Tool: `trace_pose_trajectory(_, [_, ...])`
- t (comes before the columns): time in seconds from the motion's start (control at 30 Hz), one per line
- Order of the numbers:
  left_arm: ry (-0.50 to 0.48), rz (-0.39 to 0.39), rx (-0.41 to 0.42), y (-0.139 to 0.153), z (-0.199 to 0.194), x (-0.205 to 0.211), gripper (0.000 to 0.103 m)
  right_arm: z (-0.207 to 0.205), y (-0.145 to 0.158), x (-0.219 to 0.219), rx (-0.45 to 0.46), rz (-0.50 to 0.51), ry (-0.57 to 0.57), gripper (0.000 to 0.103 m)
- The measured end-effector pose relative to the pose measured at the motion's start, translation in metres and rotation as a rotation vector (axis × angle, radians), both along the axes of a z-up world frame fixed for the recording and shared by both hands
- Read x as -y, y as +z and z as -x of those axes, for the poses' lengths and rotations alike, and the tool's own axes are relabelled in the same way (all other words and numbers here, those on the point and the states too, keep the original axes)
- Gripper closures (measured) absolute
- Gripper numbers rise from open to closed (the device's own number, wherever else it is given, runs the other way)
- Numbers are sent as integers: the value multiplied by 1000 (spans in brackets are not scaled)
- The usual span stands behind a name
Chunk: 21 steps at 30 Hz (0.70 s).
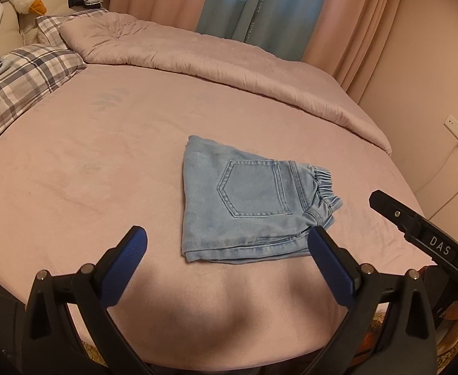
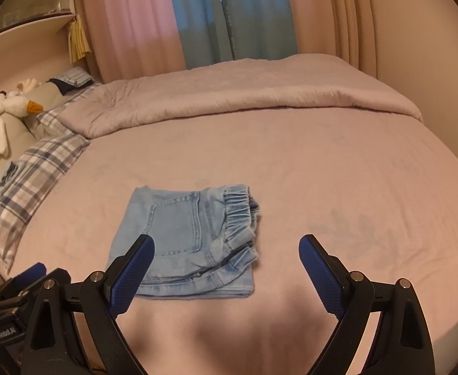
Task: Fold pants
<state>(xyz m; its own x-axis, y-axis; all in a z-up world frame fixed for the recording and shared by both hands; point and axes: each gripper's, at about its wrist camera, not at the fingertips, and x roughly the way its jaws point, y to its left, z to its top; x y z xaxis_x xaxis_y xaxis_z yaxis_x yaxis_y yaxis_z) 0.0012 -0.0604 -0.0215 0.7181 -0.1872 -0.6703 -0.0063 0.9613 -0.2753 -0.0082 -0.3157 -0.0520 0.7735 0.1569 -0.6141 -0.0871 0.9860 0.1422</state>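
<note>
Pink sheets cover the bed (image 1: 72, 172), and the jeans (image 1: 247, 200) lie near its middle as a compact folded square, pocket up. Both the left gripper (image 1: 229, 265) and right gripper (image 2: 226, 268) hover empty, fingers spread wide. Folding looks finished; only a final pat or withdrawal seems needed.

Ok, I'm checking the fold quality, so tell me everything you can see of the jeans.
The jeans are light-blue washed denim, folded into a compact, roughly square stack lying flat on the pink bedsheet. A stitched back pocket faces up, and the gathered elastic waistband bunches at the right edge. Layered hems show along the near side. Both grippers hover open; neither touches them.
</note>
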Motion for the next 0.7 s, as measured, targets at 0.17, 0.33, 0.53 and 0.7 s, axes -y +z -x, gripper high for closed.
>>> trace_pose_trajectory(0.17, [4,-24,5,1,3,3,0,1,-1,0,-3,-1,-2,10])
trace_pose_trajectory(0.33, [17,-39,1,-1,5,2,1,0,-3,-1,-12,3,-10,10])
trace_pose_trajectory(0.53, [15,-42,-2,-2,6,4,1,-1,-4,-3,-18,10,-12,10])
trace_pose_trajectory(0.7, [13,-51,-3,-3,6,6,1,-1,-5,-5,-23,15,-16,10])
